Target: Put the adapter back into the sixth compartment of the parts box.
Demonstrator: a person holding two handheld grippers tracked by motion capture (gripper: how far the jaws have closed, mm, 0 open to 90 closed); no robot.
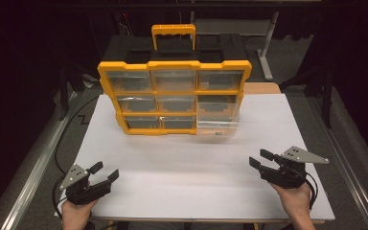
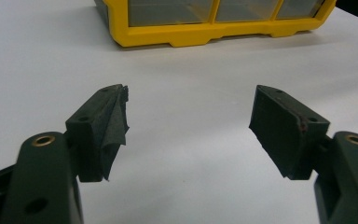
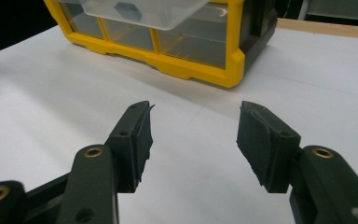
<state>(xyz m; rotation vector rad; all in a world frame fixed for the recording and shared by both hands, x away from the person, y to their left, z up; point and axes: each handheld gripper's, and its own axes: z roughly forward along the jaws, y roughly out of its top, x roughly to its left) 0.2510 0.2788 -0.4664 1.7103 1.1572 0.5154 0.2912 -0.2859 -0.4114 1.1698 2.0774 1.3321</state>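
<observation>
Lower left: left tool (image 1: 106, 173), spread, empty. Lower right: right tool (image 1: 258, 158), spread, empty, nearer the drawer (image 1: 217, 120). Both on the white bench (image 1: 182, 172). Upper centre: yellow organizer (image 1: 174, 96), upright; drawer pulled out at its lower right, one small dark item (image 3: 127, 8) inside.

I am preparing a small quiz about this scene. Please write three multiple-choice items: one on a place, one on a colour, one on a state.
1. Where does the organizer stand?
A. at the table's far side
B. between the grippers
C. on the floor

2. What colour is its frame?
A. blue
B. yellow
C. red

3. What state is the right-hand drawer in?
A. pushed in
B. lying on the table
C. pulled out

Answers: 1 A, it stands beyond both the left gripper and the right gripper. 2 B, the frame is yellow in all views. 3 C, the clear drawer juts forward from the frame.
</observation>
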